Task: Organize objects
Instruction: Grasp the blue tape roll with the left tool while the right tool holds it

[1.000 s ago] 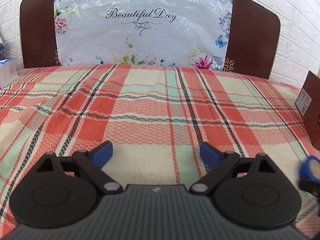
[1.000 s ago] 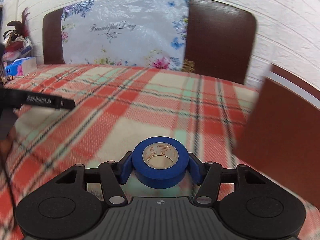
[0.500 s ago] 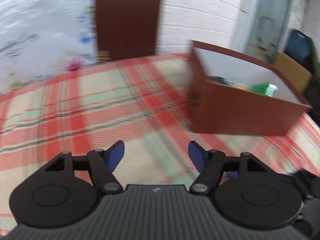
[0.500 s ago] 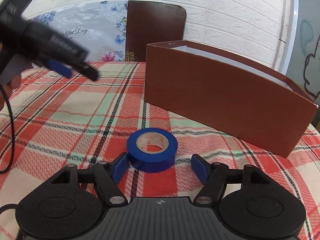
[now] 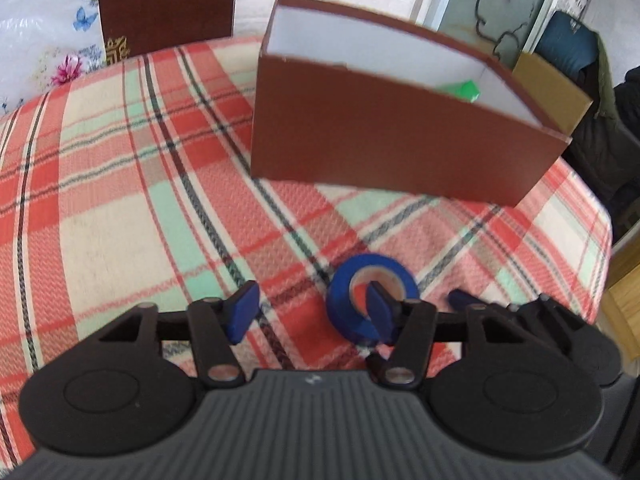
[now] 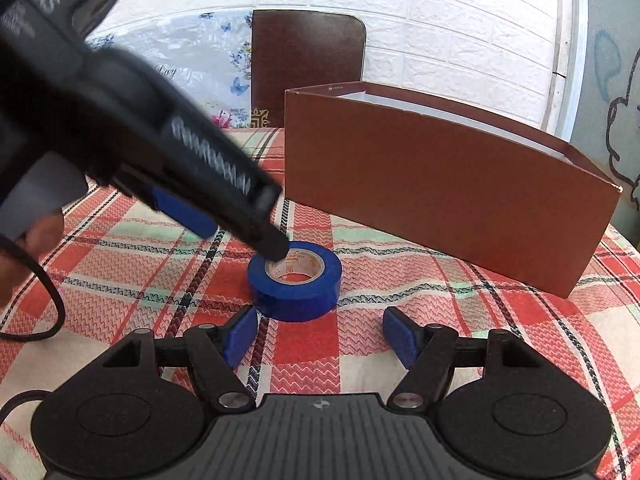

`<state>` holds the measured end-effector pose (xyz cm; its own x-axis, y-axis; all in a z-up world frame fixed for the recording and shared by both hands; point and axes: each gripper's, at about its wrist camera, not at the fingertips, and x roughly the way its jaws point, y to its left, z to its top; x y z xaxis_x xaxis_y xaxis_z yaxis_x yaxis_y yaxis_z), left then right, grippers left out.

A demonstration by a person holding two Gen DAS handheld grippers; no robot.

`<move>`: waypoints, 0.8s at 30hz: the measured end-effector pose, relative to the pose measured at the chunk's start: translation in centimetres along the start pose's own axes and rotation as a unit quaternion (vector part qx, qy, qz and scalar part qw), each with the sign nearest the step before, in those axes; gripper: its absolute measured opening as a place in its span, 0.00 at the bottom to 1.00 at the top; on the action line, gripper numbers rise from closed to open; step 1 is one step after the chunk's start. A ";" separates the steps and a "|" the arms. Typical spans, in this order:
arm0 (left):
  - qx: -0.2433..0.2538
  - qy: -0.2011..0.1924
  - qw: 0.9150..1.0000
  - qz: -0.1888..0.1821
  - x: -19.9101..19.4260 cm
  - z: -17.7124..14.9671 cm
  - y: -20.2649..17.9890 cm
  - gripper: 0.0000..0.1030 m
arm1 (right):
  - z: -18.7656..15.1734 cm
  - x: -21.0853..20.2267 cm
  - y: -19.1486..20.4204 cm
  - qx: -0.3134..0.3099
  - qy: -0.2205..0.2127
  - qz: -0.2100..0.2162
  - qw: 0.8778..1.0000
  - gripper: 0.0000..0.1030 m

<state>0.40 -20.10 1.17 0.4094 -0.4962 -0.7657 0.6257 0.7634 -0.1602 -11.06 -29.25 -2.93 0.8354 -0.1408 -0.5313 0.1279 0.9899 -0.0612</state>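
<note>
A roll of blue tape [image 6: 295,280] lies flat on the plaid cloth, just in front of my right gripper [image 6: 320,338], which is open and empty behind it. My left gripper [image 5: 310,314] is open; its right finger [image 5: 378,312] reaches over the roll's hole [image 5: 370,288], its left finger stands on the cloth beside it. In the right wrist view the left gripper [image 6: 256,224] comes in from the upper left, one tip at the roll's rim. A brown box [image 5: 384,136] with white inside stands beyond the tape, with a green item [image 5: 460,90] in it.
The plaid cloth [image 5: 120,184] covers the table. A brown chair back [image 6: 308,68] and a floral plastic bag [image 5: 36,40] stand at the far edge. A cardboard box [image 5: 552,88] and dark clothing are off the table's right side.
My right gripper let go of the tape, set it on the cloth and backed off, open. My left gripper swung right and came down onto the roll.
</note>
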 end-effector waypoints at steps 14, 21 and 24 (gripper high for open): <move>0.010 0.002 1.000 -0.003 1.0 -0.3 -0.6 0.41 | 1.6 2.6 1.4 -0.049 0.011 0.020 0.999 0.52; 0.016 0.002 1.000 -0.012 1.3 -0.3 -1.0 0.29 | 1.3 2.8 1.5 -0.047 0.005 0.027 0.999 0.52; 0.014 0.002 1.000 -0.015 1.4 -0.2 -1.0 0.26 | 1.2 2.9 1.6 -0.047 0.004 0.026 0.999 0.52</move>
<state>0.20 -21.48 0.07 0.3874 -0.5176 -0.7629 0.6561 0.7361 -0.1663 -7.76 -28.11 -3.54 0.8352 -0.0893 -0.5426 0.0331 0.9931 -0.1126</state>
